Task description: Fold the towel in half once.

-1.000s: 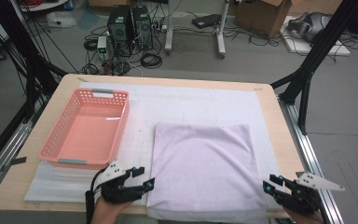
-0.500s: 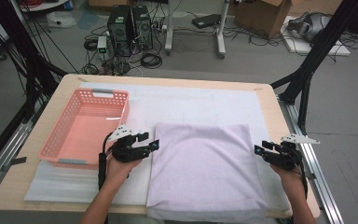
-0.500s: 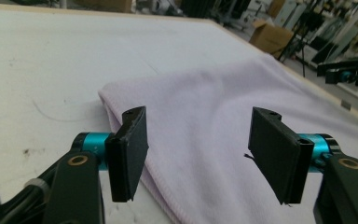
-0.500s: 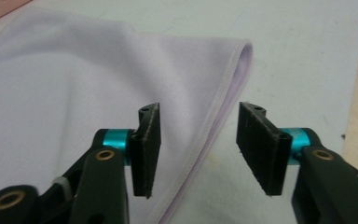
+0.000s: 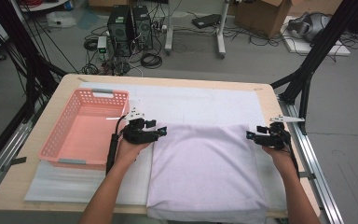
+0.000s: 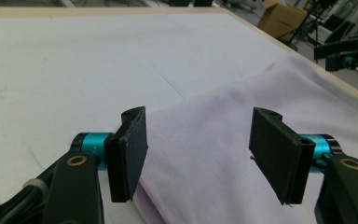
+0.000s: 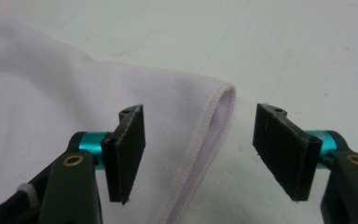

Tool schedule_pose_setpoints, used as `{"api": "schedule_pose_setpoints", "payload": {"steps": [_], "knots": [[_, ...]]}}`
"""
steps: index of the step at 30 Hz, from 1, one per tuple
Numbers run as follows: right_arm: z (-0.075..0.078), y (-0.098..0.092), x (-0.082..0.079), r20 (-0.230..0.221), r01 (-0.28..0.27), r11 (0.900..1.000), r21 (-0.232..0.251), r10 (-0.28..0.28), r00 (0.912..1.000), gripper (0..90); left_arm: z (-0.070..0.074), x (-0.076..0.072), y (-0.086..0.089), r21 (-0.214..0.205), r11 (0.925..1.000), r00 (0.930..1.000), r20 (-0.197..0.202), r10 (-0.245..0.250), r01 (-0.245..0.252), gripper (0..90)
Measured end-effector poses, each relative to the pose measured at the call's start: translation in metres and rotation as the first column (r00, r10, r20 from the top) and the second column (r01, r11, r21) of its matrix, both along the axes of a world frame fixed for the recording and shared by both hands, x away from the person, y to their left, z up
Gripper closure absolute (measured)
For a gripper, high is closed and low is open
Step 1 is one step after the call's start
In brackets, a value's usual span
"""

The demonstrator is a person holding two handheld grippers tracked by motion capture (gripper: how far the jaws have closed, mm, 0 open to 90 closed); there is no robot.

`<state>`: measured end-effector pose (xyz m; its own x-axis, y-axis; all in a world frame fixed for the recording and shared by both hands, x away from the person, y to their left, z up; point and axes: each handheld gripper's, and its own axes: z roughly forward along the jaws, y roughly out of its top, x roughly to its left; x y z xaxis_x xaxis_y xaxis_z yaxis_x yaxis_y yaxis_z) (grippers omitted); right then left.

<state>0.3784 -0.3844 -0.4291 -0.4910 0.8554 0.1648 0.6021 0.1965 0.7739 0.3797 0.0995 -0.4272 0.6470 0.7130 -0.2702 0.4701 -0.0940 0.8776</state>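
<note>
Both grippers, left (image 5: 161, 132) and right (image 5: 250, 135), are hovering wide open and empty at the towel's (image 5: 207, 168) far corners. The right one's jaws have just been opening, with nothing between them. Next, I'd judge, each needs to pinch its corner.

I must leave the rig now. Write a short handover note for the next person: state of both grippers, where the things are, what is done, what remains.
Left gripper: open, at the far left corner of the folded lilac cloth, holding nothing.
Right gripper: jaws have just been opening, now open; the cloth's far right corner lies between the fingers, not pinched.
Cloth: flat on the white mat, near edge at the table's front. Pink basket: left of the cloth, with nothing in it.
Done: cloth looks folded to a rectangle.
Left: probably grip both far corners for another fold, perhaps then move it to the basket.
</note>
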Motion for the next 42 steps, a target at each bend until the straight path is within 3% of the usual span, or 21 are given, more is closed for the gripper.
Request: {"api": "schedule_pose_setpoints", "payload": {"steps": [9,13,15,18,19,21,22,23,25,27,30,33,37,42], "knots": [[-0.017,0.002,0.026,-0.023,0.029,0.9995,0.011,-0.029,0.9993,33.0,-0.014,0.023,-0.002,0.066,0.9926,0.9925,-0.06,0.106,-0.102,33.9],[-0.022,0.01,0.033,-0.017,0.025,0.9995,-0.018,-0.025,0.9995,42.4,-0.027,0.029,-0.005,0.121,0.9869,0.9832,-0.135,0.123,-0.107,35.2],[-0.021,0.012,0.033,-0.02,0.024,0.9993,-0.029,-0.025,0.9995,52.0,-0.026,0.029,-0.006,0.118,0.9877,0.9852,-0.125,0.118,-0.103,38.4],[-0.019,0.016,0.031,-0.019,-0.026,0.9977,-0.062,0.025,0.9995,70.5,-0.026,0.027,-0.011,0.155,0.986,0.9917,-0.101,0.079,-0.063,49.0],[-0.018,0.017,0.03,-0.023,-0.052,0.996,-0.072,0.05,0.9985,79.4,-0.025,0.025,-0.014,0.18,0.9827,0.9944,-0.087,0.06,-0.043,56.5],[-0.014,0.018,0.027,-0.019,-0.079,0.9915,-0.104,0.077,0.9969,85.4,-0.024,0.022,-0.019,0.206,0.978,0.9955,-0.081,0.049,-0.032,81.0],[-0.012,0.017,0.026,-0.007,-0.073,0.9911,-0.111,0.073,0.9973,86.0,-0.022,0.022,-0.019,0.209,0.9768,0.9946,-0.08,0.066,-0.048,83.0],[-0.009,0.015,0.025,0.01,-0.057,0.9922,-0.111,0.059,0.9982,86.4,-0.02,0.021,-0.017,0.208,0.9761,0.9948,-0.064,0.08,-0.065,83.7],[-0.002,0.009,0.021,0.06,-0.008,0.9953,-0.097,0.014,0.9981,86.6,-0.014,0.021,-0.011,0.156,0.9824,0.9931,-0.04,0.11,-0.103,84.1],[0.005,0.007,0.019,0.114,0.015,0.9947,-0.101,-0.004,0.9935,86.6,-0.008,0.02,-0.009,0.114,0.9839,0.9906,0.018,0.136,-0.137,84.3],[0.008,0.011,0.018,0.181,0.046,0.9915,-0.122,-0.024,0.9832,86.5,0.001,0.025,-0.01,0.109,0.9825,0.9876,0.059,0.145,-0.151,84.3],[0.006,0.01,0.021,0.195,0.081,0.9916,-0.101,-0.06,0.979,86.5,0.007,0.032,-0.013,0.097,0.9821,0.9835,0.098,0.152,-0.162,84.3],[0.008,0.01,0.027,0.207,0.12,0.9894,-0.081,-0.101,0.9731,86.4,0.01,0.045,-0.017,0.099,0.9778,0.9801,0.093,0.176,-0.185,84.3],[0.021,0.015,0.04,0.24,0.151,0.9856,-0.076,-0.129,0.9622,86.4,0.016,0.06,-0.014,0.042,0.9713,0.9694,0.085,0.23,-0.234,84.3]]}}
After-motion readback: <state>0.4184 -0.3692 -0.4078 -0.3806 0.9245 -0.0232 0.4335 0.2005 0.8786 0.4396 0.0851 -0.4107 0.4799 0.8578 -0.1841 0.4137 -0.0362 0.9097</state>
